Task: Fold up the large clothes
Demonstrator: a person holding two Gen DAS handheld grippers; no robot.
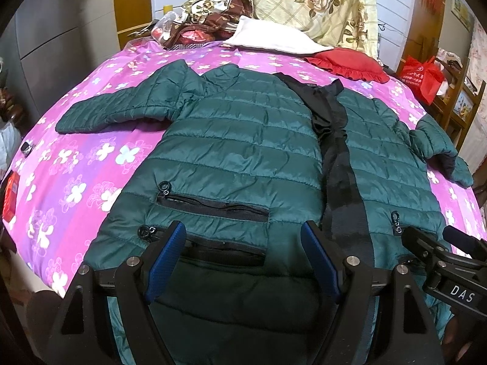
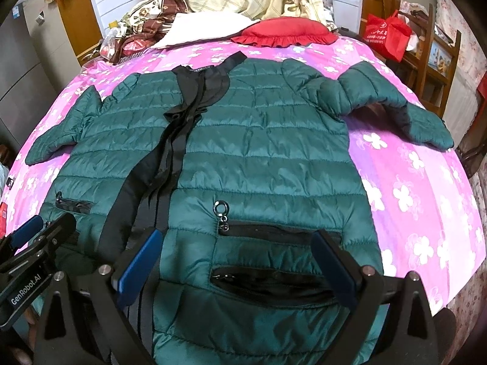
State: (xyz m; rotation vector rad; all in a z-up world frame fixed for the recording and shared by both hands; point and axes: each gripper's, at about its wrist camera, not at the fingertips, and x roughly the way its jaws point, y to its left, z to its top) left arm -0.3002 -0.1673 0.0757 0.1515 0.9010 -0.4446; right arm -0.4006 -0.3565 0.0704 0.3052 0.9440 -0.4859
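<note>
**Quilted Jacket Spread Flat On Flowered Bed**

Pink-and-purple bedspread [image 1: 76, 158], printed with white four-petal flowers, smooth cotton look, filling the view. Spread on it front side up, a glossy dark green puffer jacket [image 1: 243, 140], quilted in horizontal channels, with a matte black zipper placket [image 1: 341, 164] running from 12 toward 6 o'clock. One sleeve stretched out toward 9 o'clock, the other bent and crumpled at 3 o'clock. Black zip pockets with ring-shaped metal pulls [image 2: 222, 206] near the hem. Toward 12 o'clock: flat white pillow [image 1: 274, 38], red ruffled cushion [image 1: 350, 64], cream rose-patterned quilt [image 1: 319, 0]; a red shopping bag [image 2: 386, 35] at 2 o'clock.

Left gripper [image 1: 243, 258] poised above the hem, ribbed blue pads spread wide, clasping nothing. Right gripper [image 2: 236, 267] likewise above the other front panel, jaws wide apart, nothing between the pads.
</note>
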